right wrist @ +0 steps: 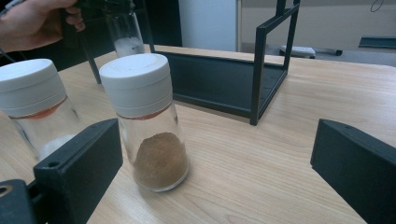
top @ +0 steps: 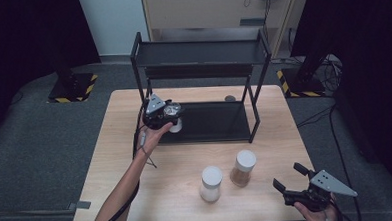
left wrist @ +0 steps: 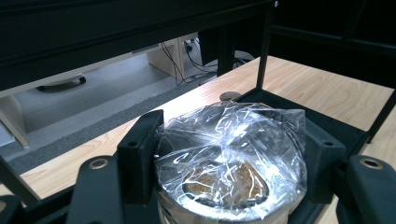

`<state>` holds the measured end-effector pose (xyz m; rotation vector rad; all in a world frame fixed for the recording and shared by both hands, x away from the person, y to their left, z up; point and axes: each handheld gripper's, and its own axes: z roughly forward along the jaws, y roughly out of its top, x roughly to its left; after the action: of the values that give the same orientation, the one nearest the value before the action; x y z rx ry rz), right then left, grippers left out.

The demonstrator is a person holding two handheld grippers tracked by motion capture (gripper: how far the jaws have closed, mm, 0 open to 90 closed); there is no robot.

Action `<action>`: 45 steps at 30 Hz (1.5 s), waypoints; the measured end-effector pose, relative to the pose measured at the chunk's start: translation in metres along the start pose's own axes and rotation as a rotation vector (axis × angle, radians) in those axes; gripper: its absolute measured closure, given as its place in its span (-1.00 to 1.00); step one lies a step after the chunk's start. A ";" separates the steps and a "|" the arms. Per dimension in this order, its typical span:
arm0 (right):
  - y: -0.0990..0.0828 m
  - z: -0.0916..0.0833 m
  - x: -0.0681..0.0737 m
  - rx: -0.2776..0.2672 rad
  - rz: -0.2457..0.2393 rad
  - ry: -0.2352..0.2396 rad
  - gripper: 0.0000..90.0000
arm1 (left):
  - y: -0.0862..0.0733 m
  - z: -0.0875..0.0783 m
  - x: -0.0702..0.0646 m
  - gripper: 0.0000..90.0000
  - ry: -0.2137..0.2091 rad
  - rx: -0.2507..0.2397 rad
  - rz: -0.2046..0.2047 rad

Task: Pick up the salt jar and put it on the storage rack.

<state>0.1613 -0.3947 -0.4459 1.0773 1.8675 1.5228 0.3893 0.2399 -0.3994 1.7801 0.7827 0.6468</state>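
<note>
- The left gripper pinches a film-topped jar between its jaws, at the left front edge of the black rack's lower shelf.
- The right gripper hangs spread wide and empty near the table's front right corner.
- Two white-capped jars stand upright just apart on the table: a brown-powder jar and a white-powder jar.

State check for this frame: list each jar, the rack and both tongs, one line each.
Wrapped jar: plastic film over the top, clamped in the left tongs at the rack's left end.
Brown-powder jar: upright on the table, white lid on.
White-powder jar: upright, white lid on.
Rack: upright, both shelves bare.
Left tongs: shut on the wrapped jar.
Right tongs: open, holding nothing.
</note>
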 end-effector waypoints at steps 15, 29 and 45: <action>0.000 0.000 -0.001 -0.001 0.005 0.005 -0.94 | -0.022 0.026 -0.002 -0.26 0.050 0.030 -0.039; 0.000 -0.001 -0.002 0.000 0.006 0.010 -0.94 | -0.035 0.031 -0.002 -0.26 0.073 0.048 -0.048; 0.000 -0.001 -0.001 0.001 0.003 0.015 -0.94 | -0.033 0.029 -0.004 -0.44 0.077 0.022 -0.054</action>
<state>0.1614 -0.3964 -0.4461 1.0725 1.8773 1.5363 0.4015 0.2271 -0.4398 1.7561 0.8904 0.6760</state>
